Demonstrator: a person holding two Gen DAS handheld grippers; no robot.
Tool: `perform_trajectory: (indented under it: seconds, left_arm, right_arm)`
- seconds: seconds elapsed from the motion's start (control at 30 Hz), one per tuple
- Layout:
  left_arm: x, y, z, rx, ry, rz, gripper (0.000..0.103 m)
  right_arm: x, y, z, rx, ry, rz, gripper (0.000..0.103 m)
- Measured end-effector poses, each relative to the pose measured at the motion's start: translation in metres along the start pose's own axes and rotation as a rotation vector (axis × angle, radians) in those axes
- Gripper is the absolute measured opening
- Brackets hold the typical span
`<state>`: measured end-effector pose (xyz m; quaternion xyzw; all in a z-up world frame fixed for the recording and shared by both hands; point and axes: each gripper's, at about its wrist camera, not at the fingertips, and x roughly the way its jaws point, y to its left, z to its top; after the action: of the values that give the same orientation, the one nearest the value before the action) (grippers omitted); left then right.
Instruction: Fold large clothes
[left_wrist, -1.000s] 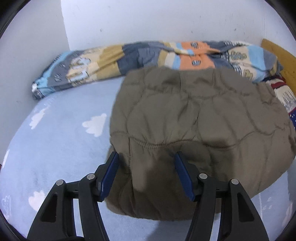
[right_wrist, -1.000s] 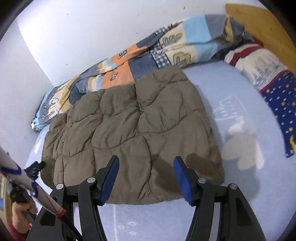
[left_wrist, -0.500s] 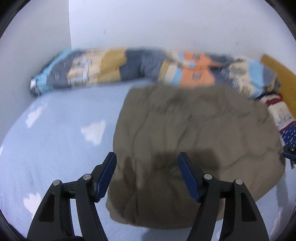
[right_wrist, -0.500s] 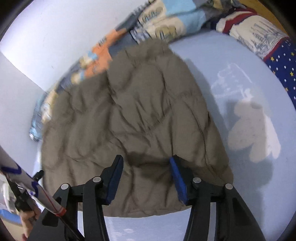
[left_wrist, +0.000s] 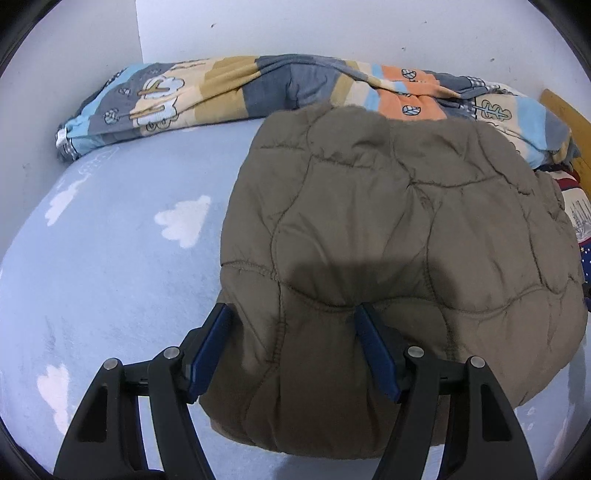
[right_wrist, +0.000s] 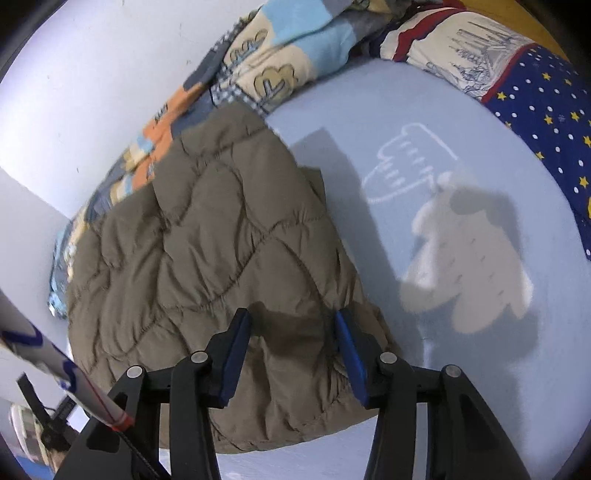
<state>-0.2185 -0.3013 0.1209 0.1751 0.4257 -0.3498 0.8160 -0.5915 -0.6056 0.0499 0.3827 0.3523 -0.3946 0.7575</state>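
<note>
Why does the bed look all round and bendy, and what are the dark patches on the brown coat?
Left wrist view: the fisheye lens curves the blue sheet and darkens the corners; the dark patch on the brown coat is shadow just ahead of the left gripper. Right wrist view: same bending, a similar shadow at the right gripper, whose jaws are closing astride the coat, and the far bedding looks slightly blurred.

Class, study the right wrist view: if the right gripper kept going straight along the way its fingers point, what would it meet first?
Most likely the brown quilted jacket. The right gripper points down at its near edge, jaws closing with padding between them. Whether the pads already touch is unclear; the blue sheet lies underneath.
</note>
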Motion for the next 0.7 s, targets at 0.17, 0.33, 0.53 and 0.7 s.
perform_trajectory:
  seconds: [0.17,0.33,0.53,0.7]
  left_arm:
    - [-0.027,0.011,0.011,-0.023,-0.076,-0.023,0.069]
    - [-0.018,0.034,0.011,-0.079,-0.034,0.01,0.069]
    - [0.008,0.03,-0.002,-0.065,0.053,0.032,0.069]
    - [0.004,0.028,0.001,-0.048,0.047,0.042,0.069]
  right_arm:
    - [-0.021,-0.003,0.006,0.034,-0.045,0.037,0.052]
    - [-0.035,-0.011,0.007,0.045,-0.07,0.007,0.051]
    - [-0.007,-0.018,-0.003,0.067,0.021,-0.004,0.04]
    - [0.003,-0.016,-0.004,0.049,0.057,-0.021,0.04]
